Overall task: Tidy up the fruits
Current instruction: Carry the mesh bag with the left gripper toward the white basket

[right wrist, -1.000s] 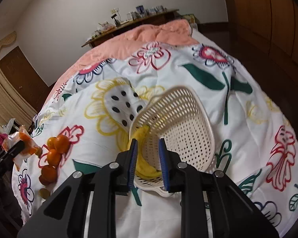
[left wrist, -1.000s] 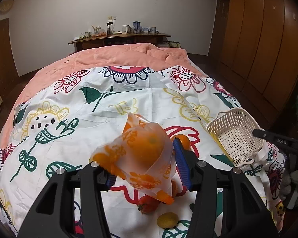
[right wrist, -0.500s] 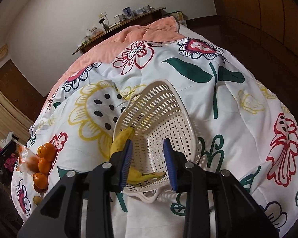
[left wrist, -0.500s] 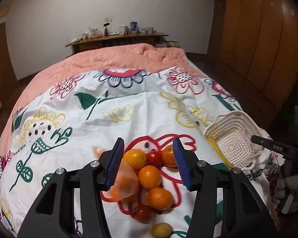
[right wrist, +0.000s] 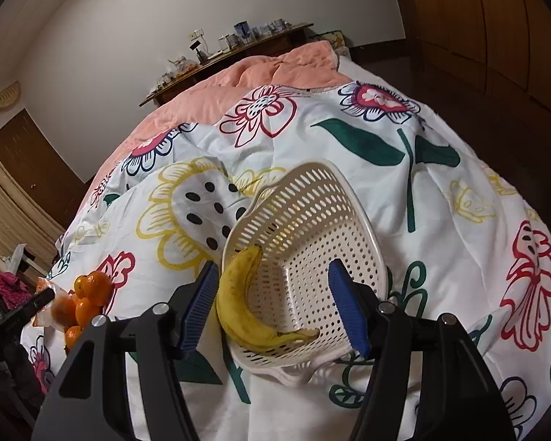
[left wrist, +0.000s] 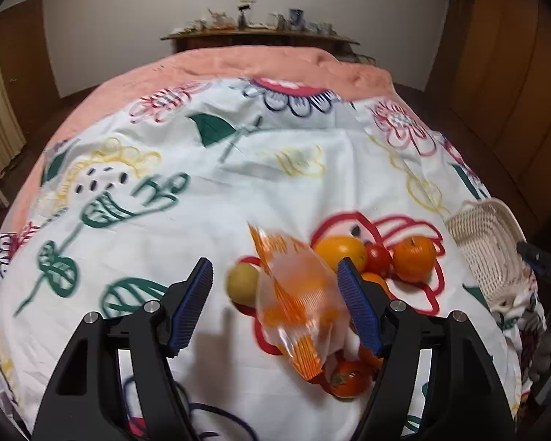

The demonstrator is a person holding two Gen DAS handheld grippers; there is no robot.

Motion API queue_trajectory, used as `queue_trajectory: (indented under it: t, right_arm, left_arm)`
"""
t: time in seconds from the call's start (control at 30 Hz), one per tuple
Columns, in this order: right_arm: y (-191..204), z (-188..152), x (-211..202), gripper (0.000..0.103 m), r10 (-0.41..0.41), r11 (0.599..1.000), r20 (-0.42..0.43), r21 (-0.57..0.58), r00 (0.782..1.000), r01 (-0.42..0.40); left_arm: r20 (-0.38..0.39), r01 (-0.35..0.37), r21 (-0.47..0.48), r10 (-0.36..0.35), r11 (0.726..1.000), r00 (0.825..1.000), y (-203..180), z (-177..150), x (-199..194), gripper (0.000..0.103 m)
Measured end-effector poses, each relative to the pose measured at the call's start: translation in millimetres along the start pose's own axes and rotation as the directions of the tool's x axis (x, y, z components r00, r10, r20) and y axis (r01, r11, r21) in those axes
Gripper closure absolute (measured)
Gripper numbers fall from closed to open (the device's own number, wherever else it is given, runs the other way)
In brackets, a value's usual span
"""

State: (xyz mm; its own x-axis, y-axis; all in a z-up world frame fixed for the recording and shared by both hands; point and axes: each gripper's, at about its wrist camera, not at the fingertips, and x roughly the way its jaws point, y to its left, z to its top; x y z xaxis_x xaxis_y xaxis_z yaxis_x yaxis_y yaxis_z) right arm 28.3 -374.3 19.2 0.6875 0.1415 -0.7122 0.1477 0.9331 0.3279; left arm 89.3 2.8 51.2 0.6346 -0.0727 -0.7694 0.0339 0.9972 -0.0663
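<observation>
Bed w/ floral sheet (left wrist: 275, 169) fills both views; peach blanket (left wrist: 268, 62) at far end. White perforated basket (right wrist: 312, 220) sits tilted on sheet, right in front of right gripper (right wrist: 273, 307); its near rim lies btwn the blue pads, not pressed by them. Jaws spread & opening. Banana (right wrist: 238, 301) rests inside basket along its left wall, just beside the left pad; can't tell if touching. Left gripper (left wrist: 281, 307) hangs over fruit pile, jaws spread & opening; blurred orange-print plastic bag (left wrist: 297, 294) btwn pads, close against the right one, not pinched. Oranges (left wrist: 413, 259), tomatoes (left wrist: 349, 382) and a yellow-green fruit (left wrist: 242, 283) lie on sheet around the bag.
</observation>
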Motion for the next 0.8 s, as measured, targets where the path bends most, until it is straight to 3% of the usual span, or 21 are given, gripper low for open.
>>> queue_trajectory:
  t: [0.2, 0.23, 0.3, 0.67, 0.8]
  right_arm:
    - [-8, 3, -2, 0.040, -0.048, 0.999, 0.031, 0.006, 0.998, 0.048]
    - [-12, 3, 0, 0.040, -0.050, 0.999, 0.028, 0.014, 0.998, 0.049]
    - [-18, 2, 4, 0.040, -0.051, 0.998, 0.020, 0.028, 0.999, 0.050]
    - [-54, -2, 18, 0.040, -0.049, 0.994, 0.002, 0.100, 0.999, 0.049]
    - [-66, -4, 23, 0.040, -0.042, 0.991, -0.002, 0.130, 0.999, 0.042]
  left_arm:
    - [-0.015, 0.009, 0.063, -0.008, 0.998, 1.000, -18, -6, 11, 0.033]
    - [-0.012, 0.005, 0.074, -0.004, 0.997, 1.000, -21, -6, 12, 0.035]
    - [-0.007, -0.006, 0.095, 0.007, 0.995, 1.000, -26, -5, 13, 0.052]
    - [0.007, 0.016, 0.101, -0.017, 0.995, 1.000, -36, 3, -1, 0.065]
    - [0.004, -0.017, 0.114, 0.017, 0.993, 1.000, -42, 0, -3, 0.065]
